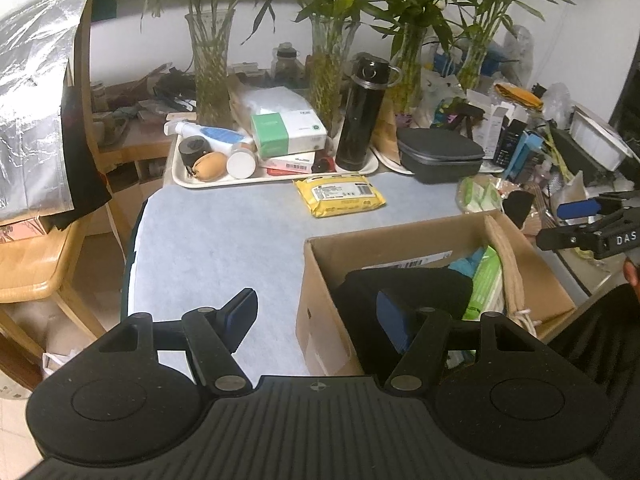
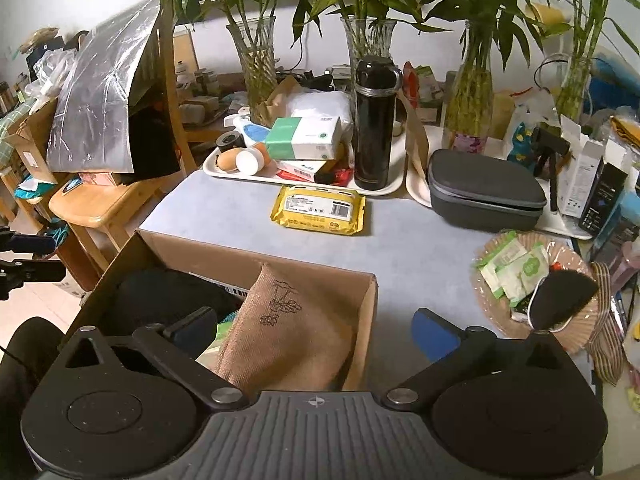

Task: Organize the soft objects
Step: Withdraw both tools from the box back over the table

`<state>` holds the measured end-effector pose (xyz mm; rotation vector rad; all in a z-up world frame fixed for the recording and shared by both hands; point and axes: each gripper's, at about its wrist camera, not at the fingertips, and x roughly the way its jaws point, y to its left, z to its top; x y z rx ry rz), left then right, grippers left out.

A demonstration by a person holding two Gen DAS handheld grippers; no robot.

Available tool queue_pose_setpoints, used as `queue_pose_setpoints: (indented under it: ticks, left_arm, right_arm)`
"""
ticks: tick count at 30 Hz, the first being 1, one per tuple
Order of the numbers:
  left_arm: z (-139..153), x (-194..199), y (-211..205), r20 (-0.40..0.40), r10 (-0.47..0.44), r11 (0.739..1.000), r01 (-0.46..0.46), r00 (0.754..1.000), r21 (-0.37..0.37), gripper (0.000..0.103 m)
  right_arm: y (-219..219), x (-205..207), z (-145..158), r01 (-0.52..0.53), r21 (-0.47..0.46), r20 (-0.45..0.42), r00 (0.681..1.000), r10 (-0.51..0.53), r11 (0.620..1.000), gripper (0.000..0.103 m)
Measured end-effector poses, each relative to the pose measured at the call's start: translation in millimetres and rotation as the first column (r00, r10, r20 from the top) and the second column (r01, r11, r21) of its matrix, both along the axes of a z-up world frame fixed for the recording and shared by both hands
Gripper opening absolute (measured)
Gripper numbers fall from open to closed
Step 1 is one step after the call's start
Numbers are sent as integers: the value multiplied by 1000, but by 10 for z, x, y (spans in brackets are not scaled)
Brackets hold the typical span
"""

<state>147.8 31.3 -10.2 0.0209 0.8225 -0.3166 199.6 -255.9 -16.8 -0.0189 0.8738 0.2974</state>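
Note:
An open cardboard box (image 1: pixel 400 232) (image 2: pixel 260 252) stands at the near edge of the blue-grey table. Inside lie a black soft bundle (image 1: pixel 408 280) (image 2: pixel 168 292), a green wipes pack (image 1: pixel 486 284) and a tan burlap pouch (image 2: pixel 288 332) (image 1: pixel 512 272) leaning on the right wall. My right gripper (image 2: pixel 314 324) (image 1: pixel 568 224) stands wide open just above the pouch, touching nothing. My left gripper (image 1: pixel 318 316) (image 2: pixel 28 256) is open and straddles the box's left wall, one finger inside by the black bundle, pads clear of the cardboard. A yellow wipes pack (image 1: pixel 340 196) (image 2: pixel 318 210) lies on the table beyond the box.
A white tray (image 2: pixel 304 182) at the back holds a black flask (image 2: pixel 374 120), a green tissue box and small items. A grey zip case (image 2: pixel 484 196), glass vases of bamboo and a woven plate (image 2: pixel 496 320) of small wipe packs crowd the right. A wooden chair (image 1: pixel 36 256) stands left.

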Motion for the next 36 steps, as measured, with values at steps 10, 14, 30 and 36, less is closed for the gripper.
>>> queue_pose_setpoints:
  ticks: [10, 14, 30, 36]
  left_arm:
    - [-33, 104, -9, 9, -12, 1000, 12, 1000, -8, 65]
    - [-42, 151, -1, 15, -20, 1000, 21, 1000, -19, 65]
    - [-68, 537, 15, 57, -101, 994, 103, 993, -39, 65]
    - [-110, 729, 24, 68, -122, 991, 125, 990, -42, 69]
  right_arm:
    - [-14, 88, -41, 30, -5, -2, 1000, -30, 1000, 103]
    - [-36, 134, -60, 39, -5, 3, 999, -39, 999, 103]
    - [-303, 471, -195, 109, 22, 32, 993, -109, 994, 103]
    - [-414, 643, -278, 144, 44, 36, 989, -146, 989, 103]
